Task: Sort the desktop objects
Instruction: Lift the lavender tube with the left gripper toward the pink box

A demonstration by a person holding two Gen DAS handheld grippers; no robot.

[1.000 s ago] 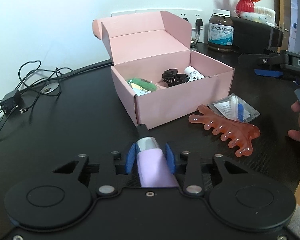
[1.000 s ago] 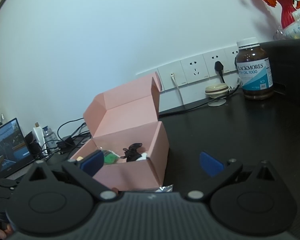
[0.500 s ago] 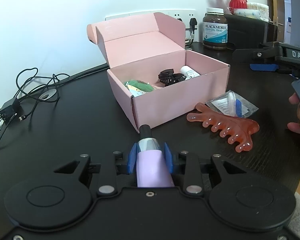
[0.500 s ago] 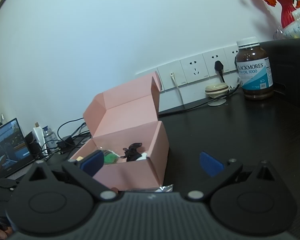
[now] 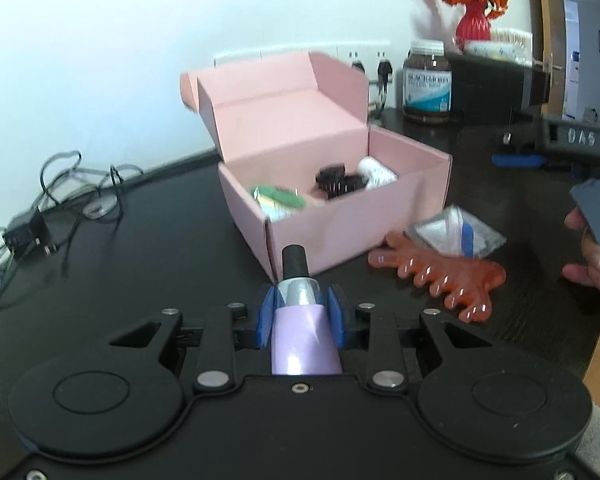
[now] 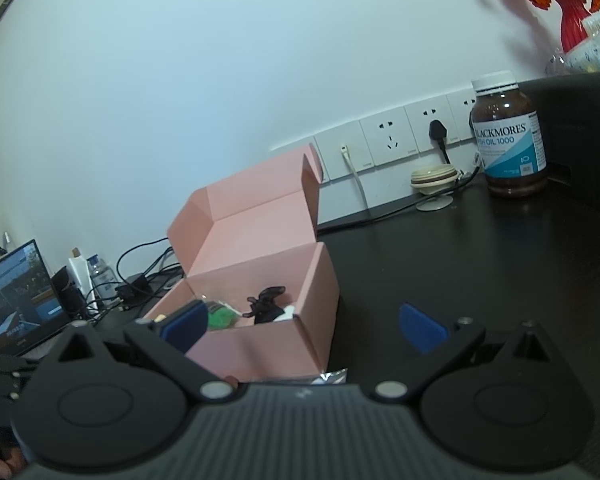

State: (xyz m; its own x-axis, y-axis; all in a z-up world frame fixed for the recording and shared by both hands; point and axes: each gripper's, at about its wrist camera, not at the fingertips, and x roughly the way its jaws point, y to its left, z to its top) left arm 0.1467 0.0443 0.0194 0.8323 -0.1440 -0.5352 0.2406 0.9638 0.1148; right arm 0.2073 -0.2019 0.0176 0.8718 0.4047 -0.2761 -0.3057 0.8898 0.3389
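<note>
My left gripper (image 5: 300, 304) is shut on a lilac bottle (image 5: 302, 340) with a silver neck and a black cap; the cap points at the near corner of the open pink box (image 5: 340, 220). Inside the box lie a green item (image 5: 278, 197), a black hair clip (image 5: 335, 181) and a small white bottle (image 5: 377, 172). An orange comb (image 5: 440, 276) and a clear packet (image 5: 456, 233) lie on the dark table right of the box. My right gripper (image 6: 302, 328) stands open and empty beside the box (image 6: 260, 344), held by a hand (image 5: 588, 258).
A brown fish-oil jar (image 6: 508, 140) stands at the back right by the wall sockets (image 6: 388, 144), with a red vase (image 5: 474, 20) behind. Cables and an adapter (image 5: 24, 236) lie at the left. A laptop (image 6: 12, 300) stands beyond the box. The table edge (image 5: 596, 344) runs at the right.
The left wrist view has tipped a little, so the bottle's cap now overlaps the box's near corner. The right wrist view is the same.
</note>
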